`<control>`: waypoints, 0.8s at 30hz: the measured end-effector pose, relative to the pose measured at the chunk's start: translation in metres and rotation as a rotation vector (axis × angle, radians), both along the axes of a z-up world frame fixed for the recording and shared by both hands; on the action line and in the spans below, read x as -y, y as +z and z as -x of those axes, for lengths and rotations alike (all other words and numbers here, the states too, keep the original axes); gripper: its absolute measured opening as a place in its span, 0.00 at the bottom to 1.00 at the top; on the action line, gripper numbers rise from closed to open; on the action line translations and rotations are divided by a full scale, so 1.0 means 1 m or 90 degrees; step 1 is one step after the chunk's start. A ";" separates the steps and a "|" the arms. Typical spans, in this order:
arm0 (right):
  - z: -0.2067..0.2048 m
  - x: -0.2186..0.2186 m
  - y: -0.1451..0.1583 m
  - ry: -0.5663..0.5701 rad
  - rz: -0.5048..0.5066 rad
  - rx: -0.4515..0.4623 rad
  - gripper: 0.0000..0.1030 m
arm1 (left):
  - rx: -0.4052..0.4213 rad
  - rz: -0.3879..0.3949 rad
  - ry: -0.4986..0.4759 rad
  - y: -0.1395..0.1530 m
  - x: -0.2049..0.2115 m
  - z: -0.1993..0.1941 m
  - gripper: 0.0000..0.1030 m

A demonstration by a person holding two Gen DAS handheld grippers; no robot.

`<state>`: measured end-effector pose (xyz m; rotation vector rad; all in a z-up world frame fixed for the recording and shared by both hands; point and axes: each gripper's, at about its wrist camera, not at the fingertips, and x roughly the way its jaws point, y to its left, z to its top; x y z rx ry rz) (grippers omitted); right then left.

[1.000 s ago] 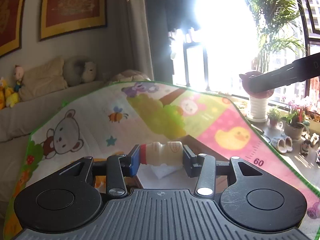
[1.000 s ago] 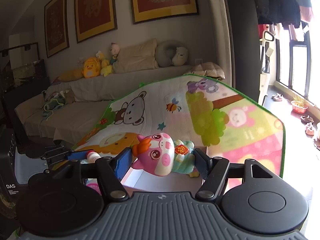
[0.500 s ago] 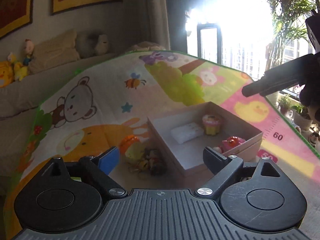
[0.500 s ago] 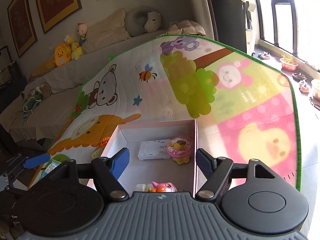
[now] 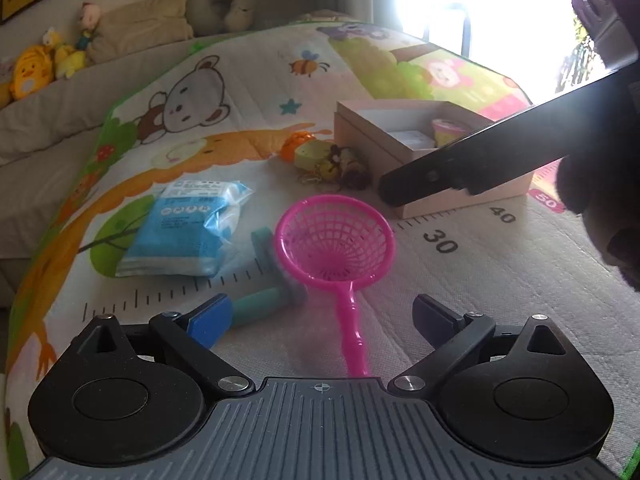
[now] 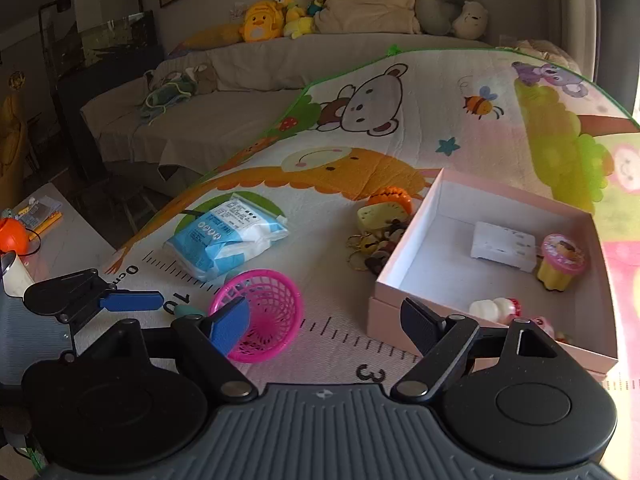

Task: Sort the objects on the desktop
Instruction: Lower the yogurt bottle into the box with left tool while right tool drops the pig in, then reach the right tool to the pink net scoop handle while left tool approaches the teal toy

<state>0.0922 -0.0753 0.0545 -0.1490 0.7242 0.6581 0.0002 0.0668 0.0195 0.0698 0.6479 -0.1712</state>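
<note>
both grippers are empty right now. the left gripper [image 5: 320, 316] hangs with its jaws spread wide right over the handle of the pink toy strainer [image 5: 337, 240], and the right gripper [image 6: 326, 320] is just as wide open, low over the play mat [image 6: 400, 160] between that strainer [image 6: 260, 316] and the box.

the strainer lies flat on the mat, basket away from the left gripper, handle pointing back between its jaws. looks like thin hard plastic, so i'd guess very light and a bit slick. the mesh basket would probably flex, so i'd pinch the straight handle near where it meets the rim.

touching the basket's left side is a teal handled thing [image 5: 260, 300], can't tell what exactly. a little further left sits a blue and white soft pack [image 5: 180, 232], squishy, grab it across the middle. further out, a heap of keyrings [image 5: 340, 166] and an orange and yellow toy [image 5: 304, 148] sit just beside the box wall.

the pink cardboard box [image 6: 394, 256] already holds 4 things i can see: a white bottle [image 6: 494, 308] and a pink toy [image 6: 540, 324] at the near edge, a white flat case [image 6: 504, 246] and a yellow and pink cup toy [image 6: 562, 262] further in.
</note>
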 end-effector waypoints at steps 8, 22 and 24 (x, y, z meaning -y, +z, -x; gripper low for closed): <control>-0.022 -0.021 -0.037 -0.025 0.027 -0.055 0.18 | 0.027 0.002 -0.004 0.007 -0.003 0.007 0.98; 0.019 0.098 -0.028 -0.169 0.055 0.002 0.11 | -0.046 0.021 0.137 -0.008 -0.011 -0.034 0.97; 0.023 0.114 -0.026 -0.214 0.062 0.029 0.12 | -0.055 0.024 0.148 -0.010 -0.009 -0.041 0.90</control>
